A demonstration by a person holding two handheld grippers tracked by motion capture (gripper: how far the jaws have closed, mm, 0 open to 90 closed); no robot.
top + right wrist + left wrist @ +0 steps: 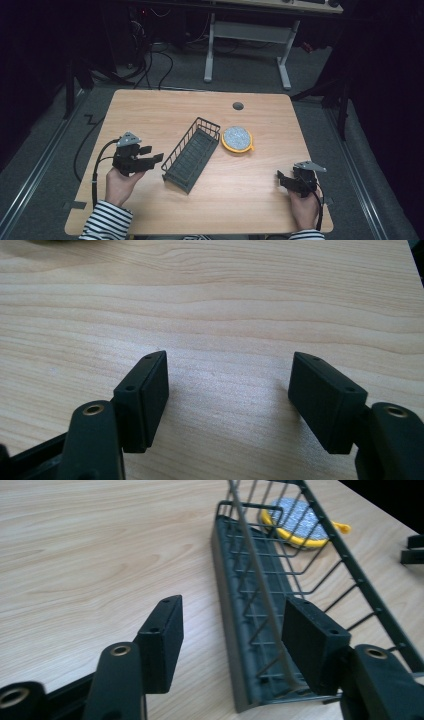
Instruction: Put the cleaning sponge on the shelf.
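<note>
Black grippers [150,156] (grey plates, trailing cables); striped sleeves [106,221].

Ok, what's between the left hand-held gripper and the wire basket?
Nothing but bare table. In the high view the left hand-held gripper sits just short of the basket, jaws open and empty.

The table [150,115] is light wood w/ fine grain lines, the wire basket [192,155] dark grey, the round pad [236,138] speckled grey w/ yellow rim, both grippers black, and the sleeve [107,222] striped black & white.
</note>
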